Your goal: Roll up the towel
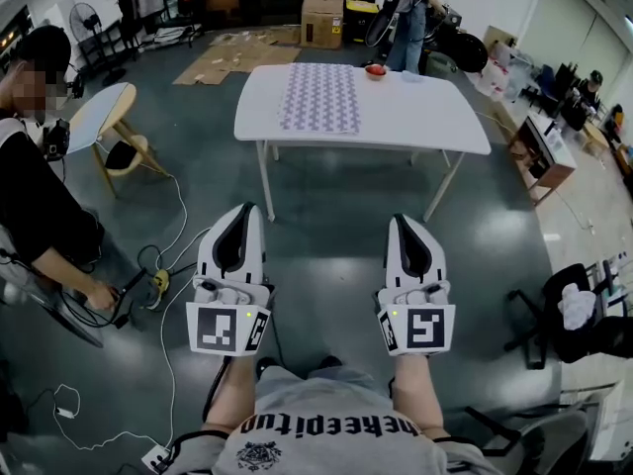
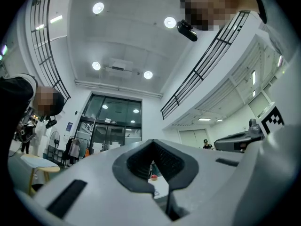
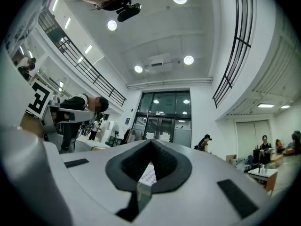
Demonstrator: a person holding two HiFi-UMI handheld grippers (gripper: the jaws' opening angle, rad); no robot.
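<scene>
A patterned purple-and-white towel (image 1: pixel 318 97) lies flat on a white table (image 1: pixel 425 117) well ahead of me. My left gripper (image 1: pixel 245 212) and right gripper (image 1: pixel 402 222) are held side by side over the floor, short of the table, both shut with nothing between the jaws. In the left gripper view the left gripper (image 2: pixel 152 142) points upward at the hall, with the table only just showing through the gap between its pads. Beyond the tips of the right gripper (image 3: pixel 151 142), a strip of the towel (image 3: pixel 147 174) shows.
A small red bowl (image 1: pixel 375 70) sits at the table's far edge. A person in black (image 1: pixel 40 206) crouches at the left beside cables (image 1: pixel 168 255) on the floor. A round side table (image 1: pixel 99 112), cardboard boxes (image 1: pixel 321 16), another person (image 1: pixel 410 18) and a chair (image 1: pixel 579 310) stand around.
</scene>
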